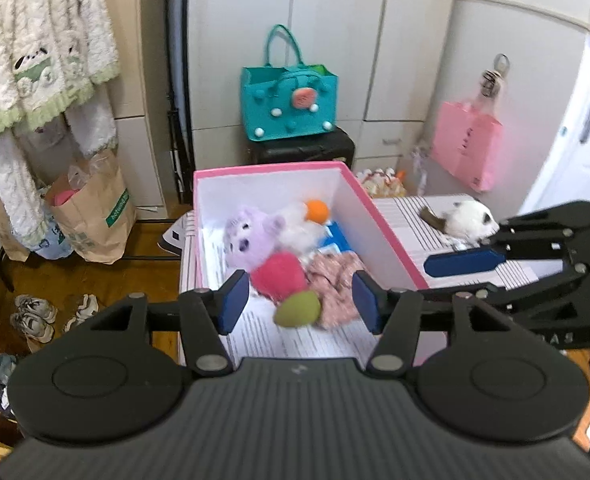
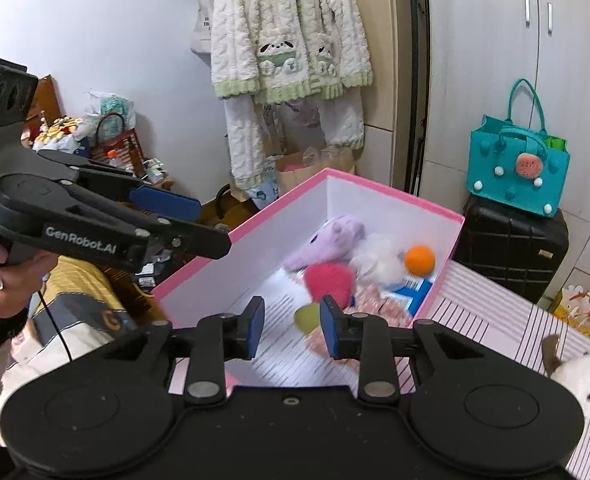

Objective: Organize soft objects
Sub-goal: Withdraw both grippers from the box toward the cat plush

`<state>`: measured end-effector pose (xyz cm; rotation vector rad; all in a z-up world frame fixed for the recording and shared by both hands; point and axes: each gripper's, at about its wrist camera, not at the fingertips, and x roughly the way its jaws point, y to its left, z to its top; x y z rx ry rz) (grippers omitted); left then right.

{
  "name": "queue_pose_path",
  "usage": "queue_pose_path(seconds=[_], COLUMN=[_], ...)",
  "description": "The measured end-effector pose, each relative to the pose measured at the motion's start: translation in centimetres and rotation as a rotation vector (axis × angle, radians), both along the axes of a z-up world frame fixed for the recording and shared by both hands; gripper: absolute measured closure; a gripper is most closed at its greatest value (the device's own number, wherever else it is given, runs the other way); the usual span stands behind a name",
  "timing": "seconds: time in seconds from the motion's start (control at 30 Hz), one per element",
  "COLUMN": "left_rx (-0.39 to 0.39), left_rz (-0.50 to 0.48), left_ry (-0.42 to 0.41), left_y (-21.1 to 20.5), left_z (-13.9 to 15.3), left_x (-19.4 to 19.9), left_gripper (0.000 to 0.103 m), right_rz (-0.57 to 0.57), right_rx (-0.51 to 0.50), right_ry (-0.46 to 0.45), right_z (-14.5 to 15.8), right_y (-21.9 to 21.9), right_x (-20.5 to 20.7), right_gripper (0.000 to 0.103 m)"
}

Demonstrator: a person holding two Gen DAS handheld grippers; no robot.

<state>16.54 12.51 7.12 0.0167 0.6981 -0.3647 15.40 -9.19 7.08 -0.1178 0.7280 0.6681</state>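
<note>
The left gripper (image 1: 301, 300) hangs over the near end of the pink box (image 1: 379, 216) with its blue pads (image 1: 234, 300) spread wide and nothing between them; through the gap show a green ball (image 1: 298, 309) and a patterned pink cloth (image 1: 337, 284) on the box floor. The right gripper (image 2: 292, 327) sits at the box's near corner, its jaws parted to a narrower gap and likewise empty, the green ball (image 2: 307, 317) showing between its pads. In the left view the right gripper (image 1: 465, 262) reaches in from the right edge above the striped tabletop (image 1: 411, 216), just beside the box's right wall; in the right view the left gripper (image 2: 199, 216) comes in from the left above the box's left rim, with a hand (image 2: 3, 280) wrapped around its handle. Inside the box, beyond the ball and cloth, lie a red-pink plush (image 1: 279, 276), a lilac plush animal (image 1: 251, 238), a white fluffy toy (image 1: 301, 226) and an orange ball (image 1: 317, 211), all crowded together toward the far half, with a blue-and-white item (image 1: 337, 240) partly under them. Outside the box, on the tabletop to its right, lies a white plush with dark patches (image 1: 469, 222), apart from the box wall. Farther back a teal bag (image 1: 289, 100) stands on a black case (image 1: 301, 148) against the cupboards, a pink paper bag (image 1: 465, 146) hangs on the right, and a cream fleece garment (image 2: 287, 28) hangs on the left above brown paper bags (image 1: 95, 208).
</note>
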Motion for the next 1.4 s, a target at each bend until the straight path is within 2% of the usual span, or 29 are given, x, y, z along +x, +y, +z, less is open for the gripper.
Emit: queue_pose_path(seconds=[0.2, 0.37, 0.53, 0.83, 1.1, 1.4], left_rx=[-0.001, 0.019, 0.052, 0.076, 0.103, 0.087], left_rz=[-0.06, -0.064, -0.091, -0.154, -0.218, -0.277], left_ry=[0.03, 0.0, 0.017, 0.06, 0.107, 0.148], left_y=[-0.5, -1.0, -1.9, -4.1, -6.4, -10.0], left_z=[0.6, 1.2, 1.0, 0.4, -1.1, -3.1], left_x=[-3.0, -5.5, -7.3, -9.8, -10.7, -10.0], left_gripper=[0.043, 0.038, 0.033, 0.031, 0.03, 0.03], right_rz=[-0.017, -0.016, -0.025, -0.034, -0.073, -0.145], right_rx=[0.0, 0.005, -0.013, -0.042, -0.076, -0.107], right_ry=[-0.013, -0.015, -0.008, 0.014, 0.039, 0.005], right_z=[0.9, 1.4, 1.4, 0.6, -0.8, -2.6], right_y=[-0.9, -1.8, -2.7, -4.8, -7.4, -10.7], right_x=[-3.1, -5.5, -7.7, -10.8, -12.4, -13.1], right_gripper=[0.063, 0.062, 0.053, 0.048, 0.042, 0.035])
